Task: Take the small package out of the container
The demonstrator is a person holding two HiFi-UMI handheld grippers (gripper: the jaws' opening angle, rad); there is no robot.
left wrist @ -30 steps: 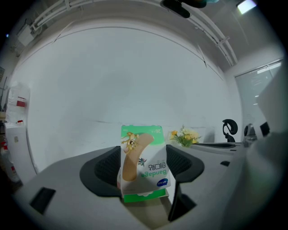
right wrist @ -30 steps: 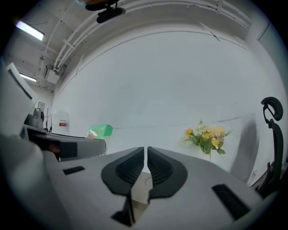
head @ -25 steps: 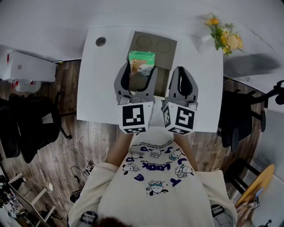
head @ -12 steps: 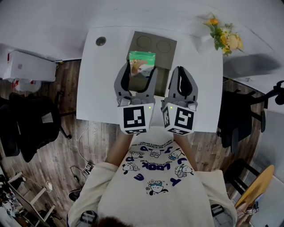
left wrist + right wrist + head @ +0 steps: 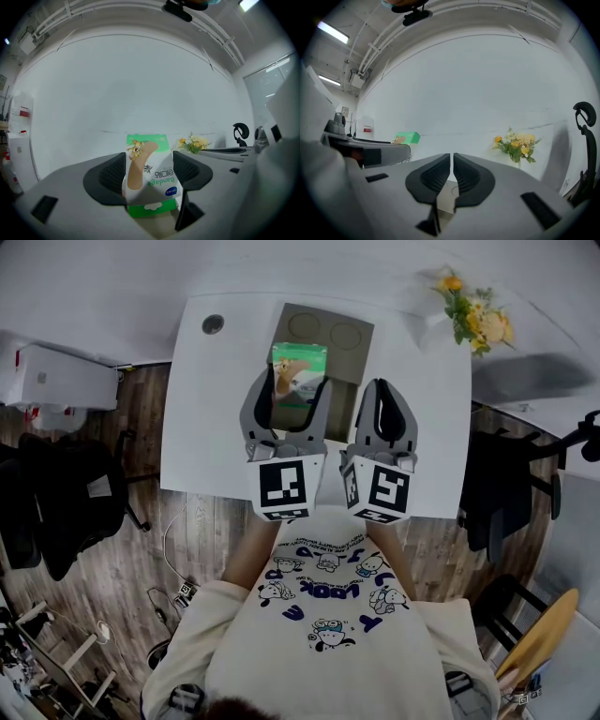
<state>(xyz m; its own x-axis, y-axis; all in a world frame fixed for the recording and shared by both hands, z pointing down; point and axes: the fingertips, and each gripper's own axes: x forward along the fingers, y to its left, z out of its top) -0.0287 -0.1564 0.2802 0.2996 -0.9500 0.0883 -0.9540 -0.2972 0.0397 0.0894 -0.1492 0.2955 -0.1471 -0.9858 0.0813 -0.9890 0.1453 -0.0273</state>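
The small package (image 5: pixel 299 371), a green and white bandage box, is held between the jaws of my left gripper (image 5: pixel 293 382), which is shut on it. It hangs over the brown cardboard container (image 5: pixel 323 334) at the table's far middle. The left gripper view shows the box (image 5: pixel 152 180) upright, pinched at its sides, with the left gripper (image 5: pixel 150 177) raised above the table. My right gripper (image 5: pixel 384 390) is beside it on the right, shut with nothing in it; its jaws (image 5: pixel 452 171) meet. The right gripper view also catches the box (image 5: pixel 407 138) far to its left.
The white table (image 5: pixel 211 418) has a round grommet (image 5: pixel 213 326) at its far left. A vase of yellow flowers (image 5: pixel 476 320) stands at the far right corner and also appears as flowers (image 5: pixel 515 145). Dark chairs stand on both sides, and a white cabinet (image 5: pixel 56 381) is at left.
The left gripper with the box has edged slightly up and away. The right gripper has stayed where it was.
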